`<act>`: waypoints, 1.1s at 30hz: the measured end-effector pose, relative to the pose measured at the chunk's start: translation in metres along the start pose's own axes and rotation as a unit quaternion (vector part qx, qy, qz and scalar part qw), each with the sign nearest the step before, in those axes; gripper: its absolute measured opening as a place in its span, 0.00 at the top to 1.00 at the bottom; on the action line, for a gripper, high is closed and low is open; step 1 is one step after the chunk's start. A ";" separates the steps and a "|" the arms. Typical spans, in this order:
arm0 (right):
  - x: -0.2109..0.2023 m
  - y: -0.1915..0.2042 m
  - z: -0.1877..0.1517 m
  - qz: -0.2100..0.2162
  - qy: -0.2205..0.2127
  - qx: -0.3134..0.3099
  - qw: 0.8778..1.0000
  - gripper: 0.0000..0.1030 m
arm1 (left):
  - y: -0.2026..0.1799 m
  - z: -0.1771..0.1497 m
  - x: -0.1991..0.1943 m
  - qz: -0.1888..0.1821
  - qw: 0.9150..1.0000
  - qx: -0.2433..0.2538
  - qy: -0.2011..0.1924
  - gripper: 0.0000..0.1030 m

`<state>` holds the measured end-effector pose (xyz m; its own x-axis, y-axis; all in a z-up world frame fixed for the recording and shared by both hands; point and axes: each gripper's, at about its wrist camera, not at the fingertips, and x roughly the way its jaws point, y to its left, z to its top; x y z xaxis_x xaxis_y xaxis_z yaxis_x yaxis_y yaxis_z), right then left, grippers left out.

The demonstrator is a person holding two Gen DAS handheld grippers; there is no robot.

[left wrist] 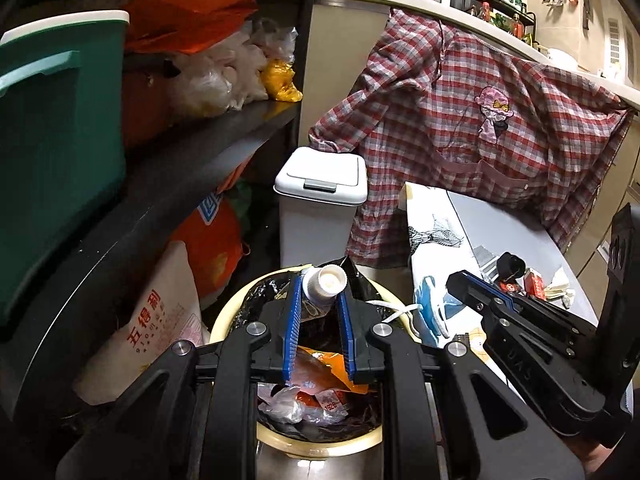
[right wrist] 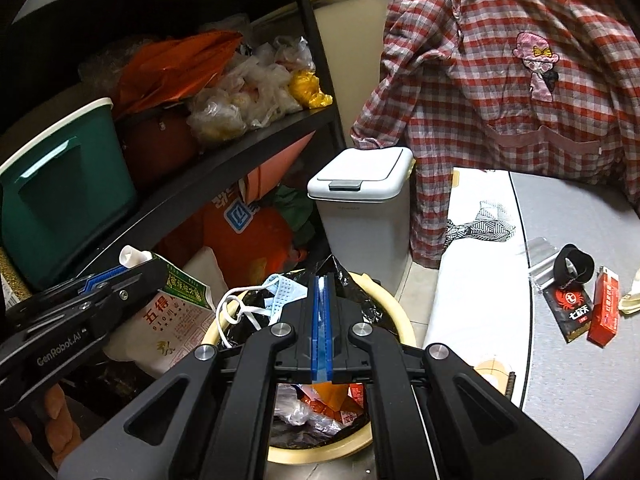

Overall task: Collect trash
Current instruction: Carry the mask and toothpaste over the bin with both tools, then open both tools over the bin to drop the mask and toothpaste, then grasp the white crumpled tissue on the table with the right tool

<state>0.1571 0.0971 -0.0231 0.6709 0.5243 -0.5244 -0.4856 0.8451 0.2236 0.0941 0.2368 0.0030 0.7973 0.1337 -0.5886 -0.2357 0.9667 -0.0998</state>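
My left gripper point(left wrist: 319, 300) is shut on a crumpled tube with a white cap point(left wrist: 325, 285) and holds it over a cream round bin with a black liner point(left wrist: 224, 316). The bin holds wrappers and plastic point(left wrist: 316, 392). My right gripper point(right wrist: 321, 284) is shut on a blue face mask point(right wrist: 280, 294), whose white loops point(right wrist: 232, 312) hang over the same bin's rim point(right wrist: 404, 320). The left gripper shows at the left of the right wrist view point(right wrist: 116, 276), the right one at the right of the left wrist view point(left wrist: 472, 284).
A grey table point(right wrist: 580, 360) on the right carries a red pack point(right wrist: 604, 308), a black packet point(right wrist: 572, 312) and a black roll point(right wrist: 576, 266). A white lidded bin point(right wrist: 360, 184) stands behind. A dark shelf point(left wrist: 200, 152) with bags and a green tub point(left wrist: 60, 152) is at left. A plaid shirt point(left wrist: 480, 120) hangs behind.
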 end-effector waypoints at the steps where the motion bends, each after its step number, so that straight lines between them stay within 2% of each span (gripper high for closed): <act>1: 0.003 0.001 0.000 0.001 0.001 0.001 1.000 0.97 | 0.001 0.000 0.001 0.003 1.000 0.000 0.001 0.83; 5: 0.011 0.006 0.002 -0.001 0.005 -0.002 1.000 0.93 | 0.007 -0.001 0.006 0.019 1.000 -0.001 0.007 0.82; 6: 0.011 0.008 0.002 -0.005 0.004 -0.007 1.000 0.89 | 0.008 -0.002 0.008 0.028 1.000 -0.001 0.010 0.81; 8: 0.010 0.010 0.002 -0.016 -0.003 -0.013 1.000 0.73 | 0.010 -0.003 0.009 0.034 0.999 0.004 0.012 0.61; 9: 0.009 0.011 0.003 -0.019 -0.008 -0.011 1.000 0.60 | 0.009 -0.004 0.009 0.051 0.999 0.010 0.008 0.32; 10: 0.008 0.010 0.003 -0.017 -0.010 -0.009 1.000 0.56 | 0.008 -0.004 0.007 0.063 0.998 0.013 0.001 0.24; 12: 0.006 0.011 0.005 -0.018 -0.013 -0.008 1.000 0.56 | 0.006 -0.003 0.003 0.072 0.997 0.023 -0.012 0.23; 17: 0.003 0.010 0.004 -0.025 -0.013 -0.010 1.000 0.50 | 0.006 -0.002 0.003 0.078 0.997 0.027 -0.010 0.20; 21: -0.002 0.006 0.004 -0.035 -0.013 -0.005 0.999 0.43 | 0.006 0.000 -0.001 0.086 0.996 0.018 -0.019 0.11; 23: -0.007 0.001 0.005 -0.040 -0.012 0.000 0.999 0.39 | 0.006 0.000 -0.003 0.082 0.996 0.011 -0.025 0.07; 25: -0.014 -0.004 0.004 -0.044 -0.013 0.004 0.999 0.34 | 0.004 0.000 -0.004 0.075 0.997 0.006 -0.029 0.07; 33: -0.050 -0.041 0.004 -0.093 -0.033 0.008 0.995 0.28 | -0.032 -0.002 -0.002 0.045 0.998 0.012 -0.040 0.07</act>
<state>0.1461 0.0370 -0.0026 0.7836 0.3643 -0.5032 -0.3417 0.9292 0.1406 0.0989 0.2055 0.0053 0.8155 0.2370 -0.5280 -0.2962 0.9547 -0.0290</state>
